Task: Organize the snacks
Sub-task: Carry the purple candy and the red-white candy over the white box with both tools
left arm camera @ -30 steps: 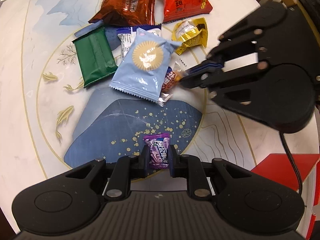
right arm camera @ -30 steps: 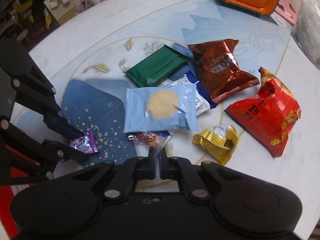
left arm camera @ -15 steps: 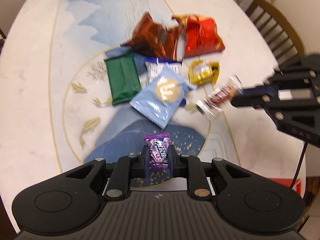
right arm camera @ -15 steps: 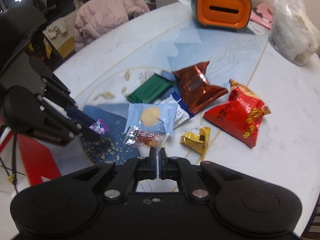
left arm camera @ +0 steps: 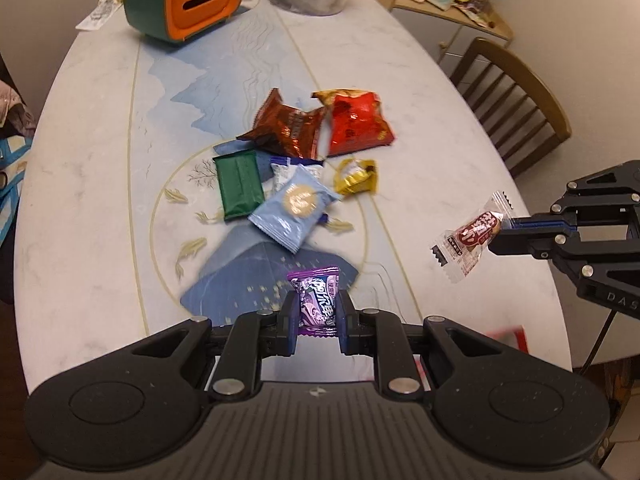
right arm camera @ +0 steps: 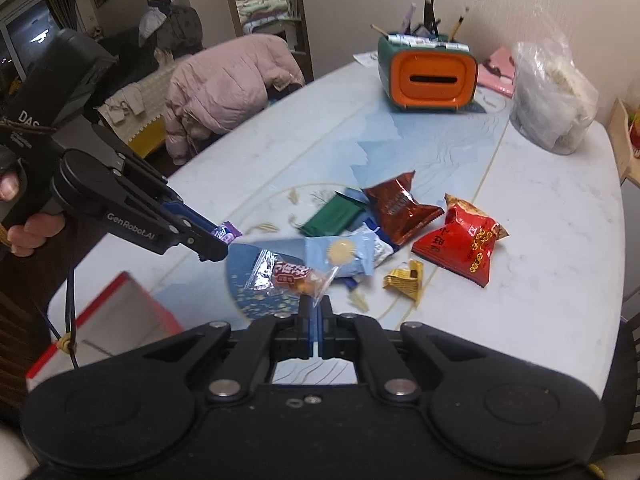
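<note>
I've got my left gripper (left arm camera: 317, 309) clamped on the purple candy (left arm camera: 316, 304), right gripper (right arm camera: 315, 312) pinching the red candy (right arm camera: 294, 274), both raised clear for sorting

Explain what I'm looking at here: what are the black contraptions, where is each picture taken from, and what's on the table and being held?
There is no robot. A person holds a black two-finger hand-held gripper in each hand, and each carries a wide-angle camera looking along its fingers, so each picture shows its own gripper at the bottom edge.

The left wrist view shows the left gripper shut on a small purple wrapped candy. The right gripper enters from the right, pinching a clear-wrapped red candy. The right wrist view shows that gripper from behind, and a hand holding the left one.

On the round white and blue patterned table lie a green flat packet, a light blue biscuit packet, a brown foil bag, a red crisp bag and a small gold wrapper. An orange-fronted green box stands farther back.
</note>
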A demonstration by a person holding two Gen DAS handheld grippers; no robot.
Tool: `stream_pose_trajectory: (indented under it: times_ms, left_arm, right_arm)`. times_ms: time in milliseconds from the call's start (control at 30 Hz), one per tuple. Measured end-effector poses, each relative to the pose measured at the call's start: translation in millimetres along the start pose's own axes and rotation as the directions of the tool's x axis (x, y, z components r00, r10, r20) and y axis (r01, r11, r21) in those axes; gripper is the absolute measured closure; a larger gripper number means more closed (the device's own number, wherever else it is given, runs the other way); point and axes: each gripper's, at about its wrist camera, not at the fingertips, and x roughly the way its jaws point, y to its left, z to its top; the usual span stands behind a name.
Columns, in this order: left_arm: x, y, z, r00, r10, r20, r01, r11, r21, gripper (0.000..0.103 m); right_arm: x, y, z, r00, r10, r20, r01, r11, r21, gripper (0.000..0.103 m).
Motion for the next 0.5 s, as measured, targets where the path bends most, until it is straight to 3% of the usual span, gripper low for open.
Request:
stream_pose_trajectory:
  times_ms: [500]
  left_arm:
    - [-43.9, -33.4, -84.3, 0.999, -0.042, -0.032, 0.044, 0.996, 0.076, 0.085]
  right_arm:
    - [-45.7, 72.8, -55.6, 1.000, -0.016, -0.001, 0.016, 0.999, 0.042, 0.102]
